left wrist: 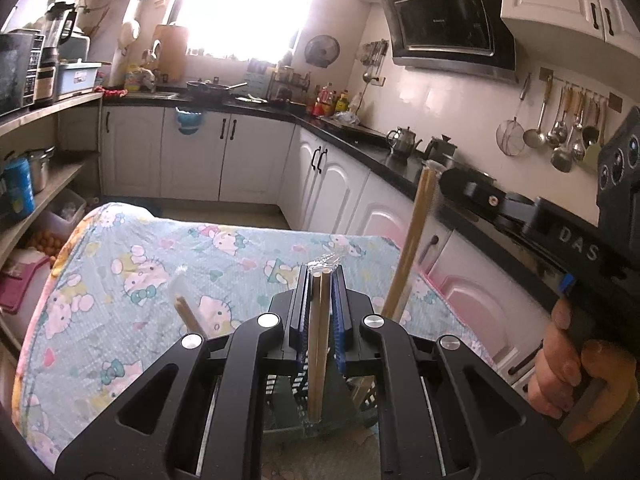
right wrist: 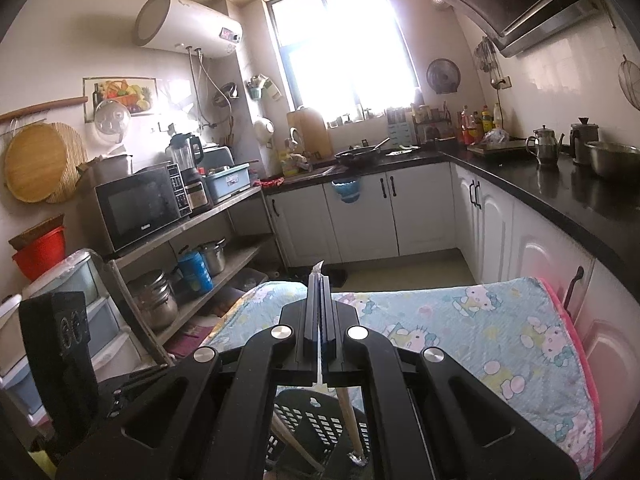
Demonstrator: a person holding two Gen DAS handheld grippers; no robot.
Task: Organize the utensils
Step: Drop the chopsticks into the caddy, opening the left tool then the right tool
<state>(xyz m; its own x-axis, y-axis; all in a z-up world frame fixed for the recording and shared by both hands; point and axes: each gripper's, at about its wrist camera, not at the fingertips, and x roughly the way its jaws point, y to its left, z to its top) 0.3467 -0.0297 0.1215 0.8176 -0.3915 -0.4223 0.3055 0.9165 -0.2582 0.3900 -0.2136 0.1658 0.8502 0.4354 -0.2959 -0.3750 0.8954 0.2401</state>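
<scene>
Left gripper (left wrist: 320,276) clamped shut, right gripper (right wrist: 319,280) clamped shut, both angled slightly downward

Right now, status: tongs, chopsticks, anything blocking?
Left tongs shut on wrapped chopsticks. Right tongs shut on plastic wrapper. Black slotted holder below, chopsticks already in it. Nothing blocking.

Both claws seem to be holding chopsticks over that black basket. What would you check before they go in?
1. Left claw shut on chopsticks: ok.
2. Right claw shut on its wrapper: ok.
3. Basket below both claws: ok.
4. Left pair upright: ok.
5. Long chopsticks hanging from the right claw tilted: not ok.
6. Room left in the basket: cannot tell.
</scene>
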